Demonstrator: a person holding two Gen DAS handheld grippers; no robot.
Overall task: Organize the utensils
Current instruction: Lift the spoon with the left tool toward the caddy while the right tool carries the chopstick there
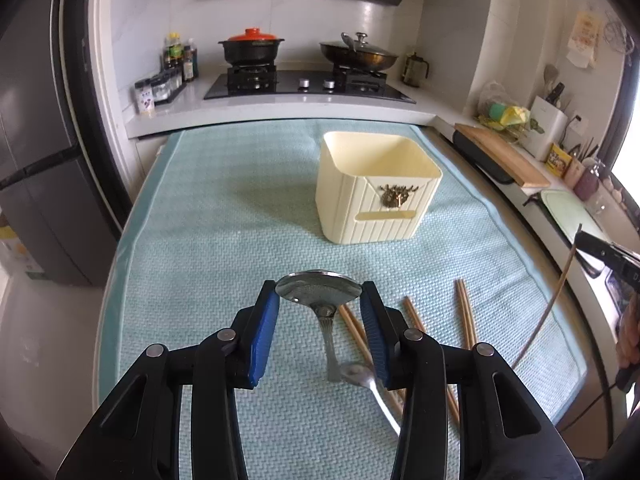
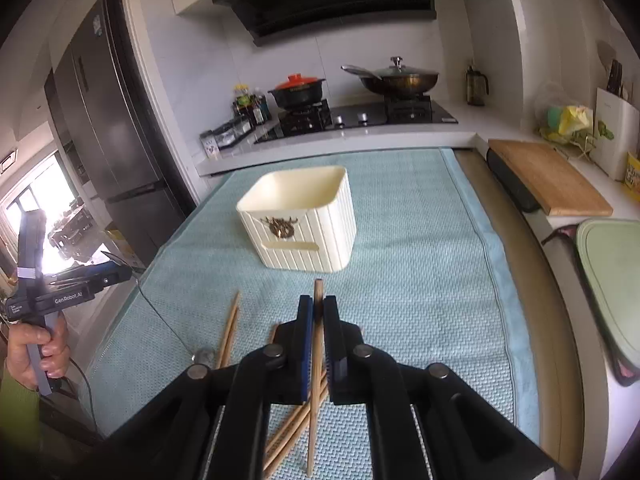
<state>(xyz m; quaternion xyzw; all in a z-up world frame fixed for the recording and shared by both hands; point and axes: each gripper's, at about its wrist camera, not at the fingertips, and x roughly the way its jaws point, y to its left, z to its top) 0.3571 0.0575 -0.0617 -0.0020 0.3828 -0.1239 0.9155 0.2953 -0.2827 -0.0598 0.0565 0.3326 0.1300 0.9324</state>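
My left gripper (image 1: 319, 294) is shut on the bowl of a metal spoon (image 1: 319, 289), whose handle hangs down above the mat. A second metal spoon (image 1: 370, 386) lies on the mat below it, among several wooden chopsticks (image 1: 464, 314). My right gripper (image 2: 318, 307) is shut on one wooden chopstick (image 2: 316, 360) and holds it above the loose chopsticks (image 2: 229, 328) on the mat. The cream ribbed utensil box (image 1: 376, 188) stands open and empty further back on the mat; it also shows in the right wrist view (image 2: 302, 218).
A light blue mat (image 1: 224, 216) covers the counter. Behind it is a gas hob with a red-lidded pot (image 1: 251, 49) and a wok (image 1: 358, 55). A wooden cutting board (image 2: 548, 184) and a green tray (image 2: 612, 280) lie to the right. A fridge (image 1: 36, 160) stands at the left.
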